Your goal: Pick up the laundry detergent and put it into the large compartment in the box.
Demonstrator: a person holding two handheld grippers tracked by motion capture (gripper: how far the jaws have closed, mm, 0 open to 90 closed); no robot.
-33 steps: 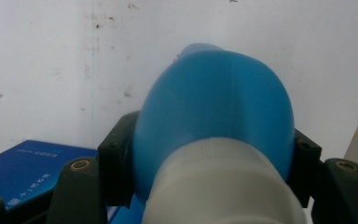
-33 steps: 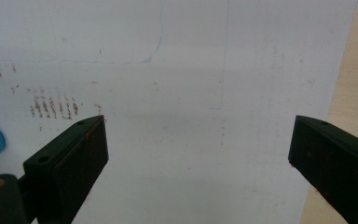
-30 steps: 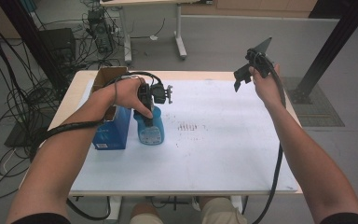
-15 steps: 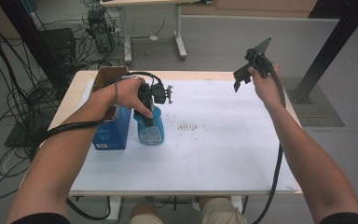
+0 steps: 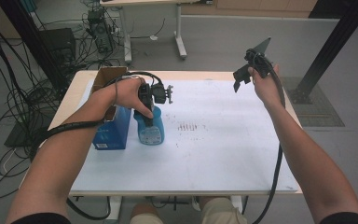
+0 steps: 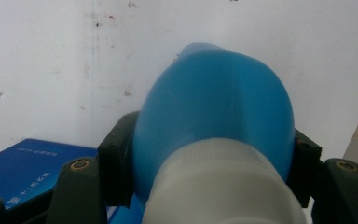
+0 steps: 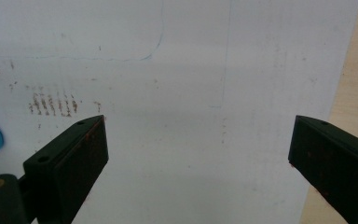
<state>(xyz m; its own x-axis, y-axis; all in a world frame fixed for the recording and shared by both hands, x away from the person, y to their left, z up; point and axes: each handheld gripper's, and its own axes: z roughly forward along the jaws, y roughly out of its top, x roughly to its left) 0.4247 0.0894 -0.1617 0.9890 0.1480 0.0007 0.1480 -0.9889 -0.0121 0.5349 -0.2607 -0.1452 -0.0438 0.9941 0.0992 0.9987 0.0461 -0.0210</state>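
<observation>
A light-blue bottle (image 5: 150,128) with a white cap stands on the white sheet, left of the table's middle. My left gripper (image 5: 145,105) comes down on it from above. In the left gripper view the bottle's blue shoulder (image 6: 214,112) bulges between both jaws, which press on its sides just above the white cap (image 6: 223,186). My right gripper (image 5: 244,74) is held up in the air over the table's far right part. Its jaws stand wide apart, and in the right gripper view (image 7: 198,154) only the white sheet lies beyond them.
A dark-blue box (image 5: 112,130) stands touching the bottle's left side, with an open cardboard box (image 5: 106,77) behind it. The white sheet (image 5: 214,149) has a patch of brown marks (image 5: 189,126) near its middle. Cables trail along the floor at the left.
</observation>
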